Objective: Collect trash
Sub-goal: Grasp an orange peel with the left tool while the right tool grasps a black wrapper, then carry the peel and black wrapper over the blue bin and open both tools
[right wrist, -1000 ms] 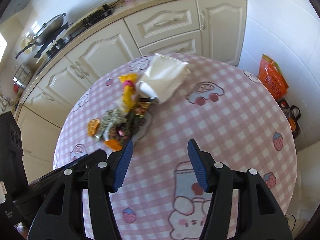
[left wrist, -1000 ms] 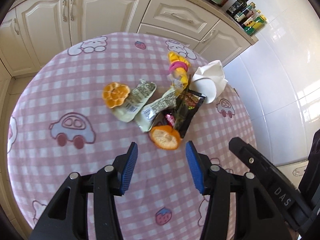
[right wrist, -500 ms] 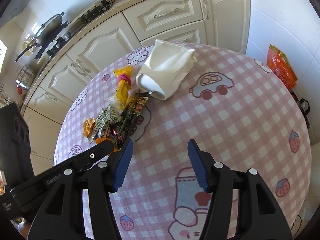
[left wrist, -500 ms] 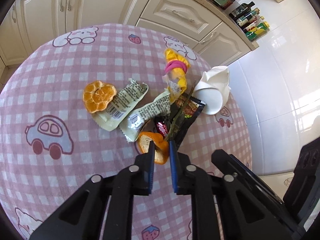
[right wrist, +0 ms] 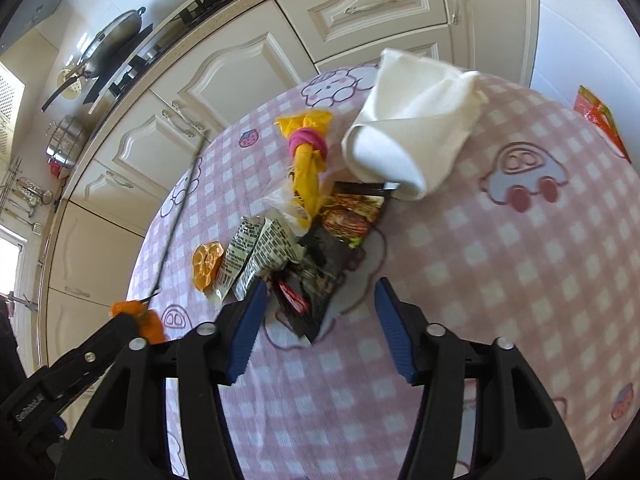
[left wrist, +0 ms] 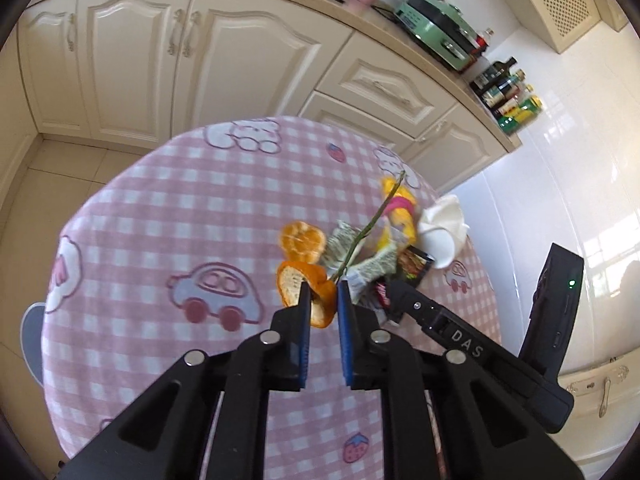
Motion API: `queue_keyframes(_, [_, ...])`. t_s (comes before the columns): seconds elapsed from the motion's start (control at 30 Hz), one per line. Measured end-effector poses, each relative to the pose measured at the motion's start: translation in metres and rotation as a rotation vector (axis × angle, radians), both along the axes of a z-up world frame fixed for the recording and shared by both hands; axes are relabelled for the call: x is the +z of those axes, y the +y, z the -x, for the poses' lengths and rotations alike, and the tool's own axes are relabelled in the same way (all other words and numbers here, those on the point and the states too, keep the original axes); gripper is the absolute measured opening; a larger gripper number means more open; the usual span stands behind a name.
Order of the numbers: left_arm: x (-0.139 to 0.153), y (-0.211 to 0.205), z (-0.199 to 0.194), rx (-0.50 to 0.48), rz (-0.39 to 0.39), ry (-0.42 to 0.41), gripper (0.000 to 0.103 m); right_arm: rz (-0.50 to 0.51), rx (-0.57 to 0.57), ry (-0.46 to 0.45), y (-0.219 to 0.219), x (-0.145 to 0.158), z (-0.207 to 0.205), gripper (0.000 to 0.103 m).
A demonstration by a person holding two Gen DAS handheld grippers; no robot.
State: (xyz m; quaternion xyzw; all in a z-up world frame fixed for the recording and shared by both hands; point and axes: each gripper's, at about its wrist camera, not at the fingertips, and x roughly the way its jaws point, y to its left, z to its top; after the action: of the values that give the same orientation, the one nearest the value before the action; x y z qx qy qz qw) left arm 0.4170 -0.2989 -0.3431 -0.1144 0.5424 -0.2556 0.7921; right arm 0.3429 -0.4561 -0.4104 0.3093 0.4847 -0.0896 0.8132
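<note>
My left gripper (left wrist: pixel 322 292) is shut on an orange peel (left wrist: pixel 308 286) with a long green stem (left wrist: pixel 370 226) and holds it above the table; it also shows in the right wrist view (right wrist: pixel 138 314). A trash pile lies on the pink checked tablecloth (right wrist: pixel 500 280): a second orange peel (right wrist: pixel 206 264), grey printed wrappers (right wrist: pixel 256 254), dark snack wrappers (right wrist: pixel 328 264), a yellow bag with a pink tie (right wrist: pixel 308 160) and a white paper bag (right wrist: pixel 412 128). My right gripper (right wrist: pixel 318 312) is open just above the dark wrappers.
Cream kitchen cabinets (left wrist: pixel 192 60) stand behind the round table, with a green appliance (left wrist: pixel 436 36) and bottles (left wrist: pixel 508 96) on the counter. A wok (right wrist: pixel 108 48) sits on the stove. An orange packet (right wrist: pixel 600 120) lies on the floor at right.
My left gripper closed on the near orange peel and lifted it with the stem away from the pile. My right gripper moved in toward the dark wrappers, still open.
</note>
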Motion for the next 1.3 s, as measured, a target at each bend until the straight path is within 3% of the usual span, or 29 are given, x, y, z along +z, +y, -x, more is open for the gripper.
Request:
queue_keyframes(0.07, [-0.001,0.008,-0.003,0.018,-0.005,0.003,0.012,-0.019,0.004,0.004,0.001,-0.006,-0.004,0.027])
queue_keyframes(0.13, [-0.001,0.016,-0.004,0.03,-0.002,0.006,0.012,-0.011,0.007,0.005,0.003,-0.005,-0.006,0.023])
queue_keyframes(0.27, [0.003,0.027,-0.001,0.045,0.008,0.007,0.012,0.031,0.014,0.0,0.014,0.009,-0.001,0.0])
queue_keyframes(0.5, [0.02,0.056,0.006,0.066,0.036,-0.001,0.012,0.02,0.056,-0.003,0.052,0.035,0.019,0.0])
queue_keyframes(0.7, [0.036,0.113,0.015,0.111,0.046,-0.013,0.012,0.016,0.143,-0.047,0.115,0.065,0.024,0.0])
queue_keyframes(0.97, [0.046,0.241,0.029,0.248,0.008,-0.005,0.012,-0.041,0.316,-0.078,0.24,0.076,-0.003,0.0])
queue_keyframes(1.3, [0.035,0.41,0.056,0.461,-0.057,0.039,0.012,-0.106,0.523,-0.046,0.401,0.055,-0.027,0.0])
